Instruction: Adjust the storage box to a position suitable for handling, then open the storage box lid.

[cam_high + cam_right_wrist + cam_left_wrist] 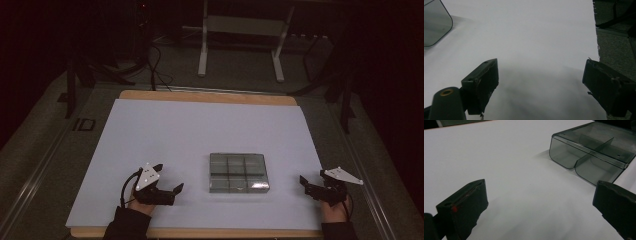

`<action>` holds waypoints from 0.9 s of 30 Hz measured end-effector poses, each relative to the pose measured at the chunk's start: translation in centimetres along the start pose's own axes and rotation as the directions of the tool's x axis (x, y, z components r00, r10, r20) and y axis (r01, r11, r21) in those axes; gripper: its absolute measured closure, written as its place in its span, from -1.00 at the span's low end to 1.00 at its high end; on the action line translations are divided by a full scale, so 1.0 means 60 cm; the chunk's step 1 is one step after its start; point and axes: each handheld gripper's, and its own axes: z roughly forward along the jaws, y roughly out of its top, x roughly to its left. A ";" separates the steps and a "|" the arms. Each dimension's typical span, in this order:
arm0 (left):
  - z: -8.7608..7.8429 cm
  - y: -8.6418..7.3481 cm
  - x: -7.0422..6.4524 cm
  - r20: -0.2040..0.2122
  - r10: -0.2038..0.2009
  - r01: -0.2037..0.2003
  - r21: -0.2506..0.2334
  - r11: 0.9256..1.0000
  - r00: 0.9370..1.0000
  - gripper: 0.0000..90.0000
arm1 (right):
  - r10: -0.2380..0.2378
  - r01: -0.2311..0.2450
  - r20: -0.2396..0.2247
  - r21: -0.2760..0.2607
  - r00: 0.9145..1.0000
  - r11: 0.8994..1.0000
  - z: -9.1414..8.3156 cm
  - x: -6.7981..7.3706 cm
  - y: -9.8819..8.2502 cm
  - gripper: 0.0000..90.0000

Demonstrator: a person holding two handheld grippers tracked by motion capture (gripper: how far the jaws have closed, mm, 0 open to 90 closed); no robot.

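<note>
A smoky clear plastic compartment box [238,172] with its lid down lies flat on the white sheet [200,125], a little right of centre near the front. My left gripper [170,177] rests to the box's left, jaws wide apart and holding nothing. In the left gripper view the box [594,152] sits ahead to the upper right, beyond the open left gripper [540,195]. My right gripper [312,176] stands open at the sheet's right edge, right of the box. The right gripper view catches a rounded corner of the box [435,22] at the upper left; only bare sheet lies between that gripper's [540,71] jaws.
The white sheet covers a wooden tabletop [210,96] with grey carpeted floor [40,150] around it. A white metal stand [240,30] and dark cables [155,70] lie beyond the far edge. The sheet's right edge [596,37] runs close by the right gripper.
</note>
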 end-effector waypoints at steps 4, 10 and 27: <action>0.001 0.000 0.001 0.007 -0.002 0.002 0.002 1.000 1.000 -0.98 | -0.016 0.016 -0.005 0.008 1.000 1.000 0.001 0.002 0.001 -0.70; 0.001 0.000 0.002 0.014 -0.006 0.006 0.007 1.000 1.000 -0.98 | -0.024 0.024 -0.009 0.020 1.000 0.999 0.003 0.004 0.002 -0.71; 0.029 0.022 -0.016 0.115 0.070 -0.088 0.163 0.983 0.991 -0.82 | -0.113 0.126 -0.156 0.070 0.981 0.990 0.014 0.019 0.012 -0.53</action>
